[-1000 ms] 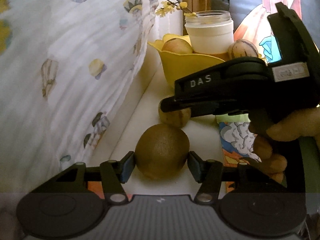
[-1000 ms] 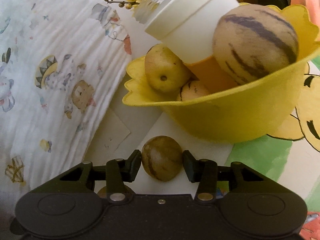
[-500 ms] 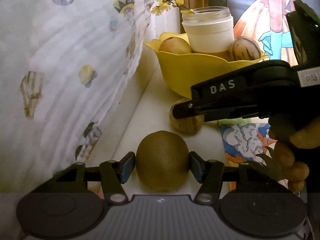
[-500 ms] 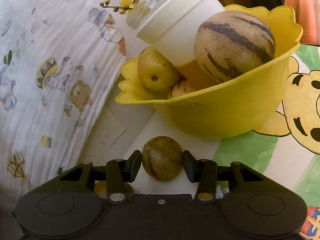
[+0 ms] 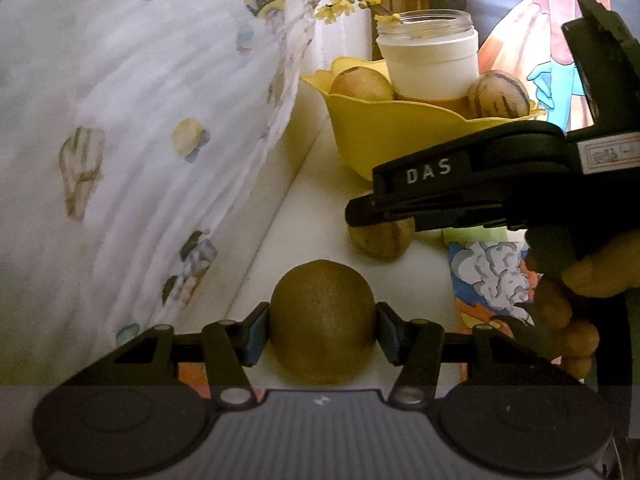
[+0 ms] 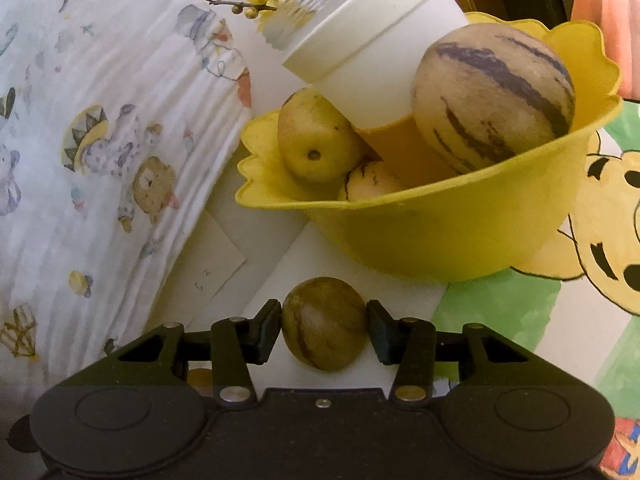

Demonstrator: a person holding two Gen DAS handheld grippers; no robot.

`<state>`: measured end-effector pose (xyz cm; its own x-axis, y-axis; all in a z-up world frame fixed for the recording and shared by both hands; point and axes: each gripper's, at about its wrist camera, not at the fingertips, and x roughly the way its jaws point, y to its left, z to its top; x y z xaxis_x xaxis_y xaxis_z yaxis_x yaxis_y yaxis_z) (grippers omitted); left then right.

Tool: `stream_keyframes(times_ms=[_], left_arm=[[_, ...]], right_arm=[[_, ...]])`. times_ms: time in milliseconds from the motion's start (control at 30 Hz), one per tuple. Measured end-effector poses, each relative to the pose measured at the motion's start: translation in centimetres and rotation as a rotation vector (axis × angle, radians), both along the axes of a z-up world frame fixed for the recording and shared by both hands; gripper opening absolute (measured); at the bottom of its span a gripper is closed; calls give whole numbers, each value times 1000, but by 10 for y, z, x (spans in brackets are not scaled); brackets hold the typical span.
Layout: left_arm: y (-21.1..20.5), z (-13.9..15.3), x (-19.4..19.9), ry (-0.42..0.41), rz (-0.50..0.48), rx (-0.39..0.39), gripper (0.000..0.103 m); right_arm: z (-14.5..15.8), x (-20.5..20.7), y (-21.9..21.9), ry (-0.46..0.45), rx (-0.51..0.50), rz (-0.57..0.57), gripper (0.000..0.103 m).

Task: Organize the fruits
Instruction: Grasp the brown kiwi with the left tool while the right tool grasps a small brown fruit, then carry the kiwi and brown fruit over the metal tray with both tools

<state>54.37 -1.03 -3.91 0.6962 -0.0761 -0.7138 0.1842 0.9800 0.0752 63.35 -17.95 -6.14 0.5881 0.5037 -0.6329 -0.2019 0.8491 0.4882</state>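
Observation:
My left gripper (image 5: 322, 330) is shut on a brown kiwi (image 5: 322, 320), its pads touching both sides. My right gripper (image 6: 323, 330) is shut on a small striped fruit (image 6: 323, 323), which also shows in the left wrist view (image 5: 380, 240) under the right gripper's body (image 5: 472, 184). Ahead stands a yellow scalloped bowl (image 6: 448, 236), also in the left wrist view (image 5: 384, 140). It holds a large striped fruit (image 6: 494, 108), a yellow apple-like fruit (image 6: 316, 140), a smaller fruit (image 6: 372, 184) and a white jar (image 6: 376, 40).
A printed white cloth (image 5: 140, 140) rises along the left, also in the right wrist view (image 6: 100, 120). A cartoon mat (image 6: 600, 208) covers the table to the right. A flower twig (image 5: 344, 0) stands behind the jar. A paper card (image 6: 212, 272) lies by the cloth.
Both grippers have held their fruits throughout. The right gripper has shifted rightward and slightly lower in the left view; the bowl now sits a little farther off in both views.

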Motion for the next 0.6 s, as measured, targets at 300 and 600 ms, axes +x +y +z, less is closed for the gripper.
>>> stream_keyframes(times_ms=[300,600], left_arm=[[10,9,-16,66,48,-34,59],[14,34,-57,72,101,-78,59]], right_arm=[[24,-39,-8,37,4,11,48],[74,-98,-38,12,44,-5,48]])
